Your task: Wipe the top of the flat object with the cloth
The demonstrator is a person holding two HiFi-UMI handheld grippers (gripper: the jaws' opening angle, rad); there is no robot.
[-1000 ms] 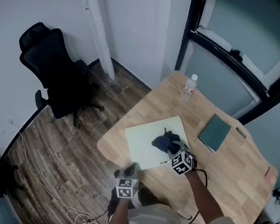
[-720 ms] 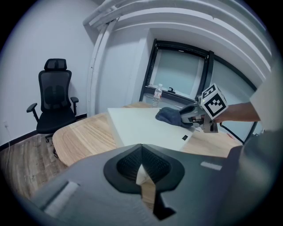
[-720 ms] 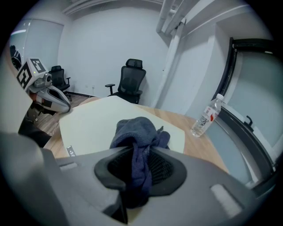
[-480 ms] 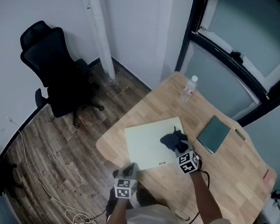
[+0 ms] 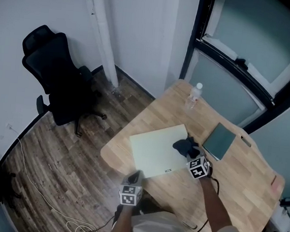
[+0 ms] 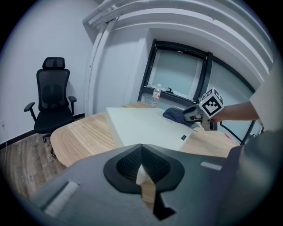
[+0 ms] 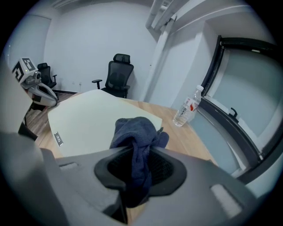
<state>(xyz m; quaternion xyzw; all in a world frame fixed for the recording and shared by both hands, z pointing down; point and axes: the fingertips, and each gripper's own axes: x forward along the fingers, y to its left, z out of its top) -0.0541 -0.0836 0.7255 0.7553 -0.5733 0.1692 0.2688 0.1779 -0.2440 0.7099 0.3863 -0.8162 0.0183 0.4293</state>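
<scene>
A pale green flat board lies on the wooden table. A dark blue cloth rests bunched on the board's right end. My right gripper is shut on the cloth, which hangs down between the jaws and presses on the board. My left gripper hovers off the table's near edge, shut and holding nothing. From the left gripper view the board, the cloth and the right gripper lie ahead.
A water bottle stands at the table's far corner. A dark green notebook lies to the right of the board. A black office chair stands on the wood floor at left, and cables lie near my feet.
My right gripper has slid the cloth across the board, from near its middle to the right end. The left gripper has stayed about where it was.
</scene>
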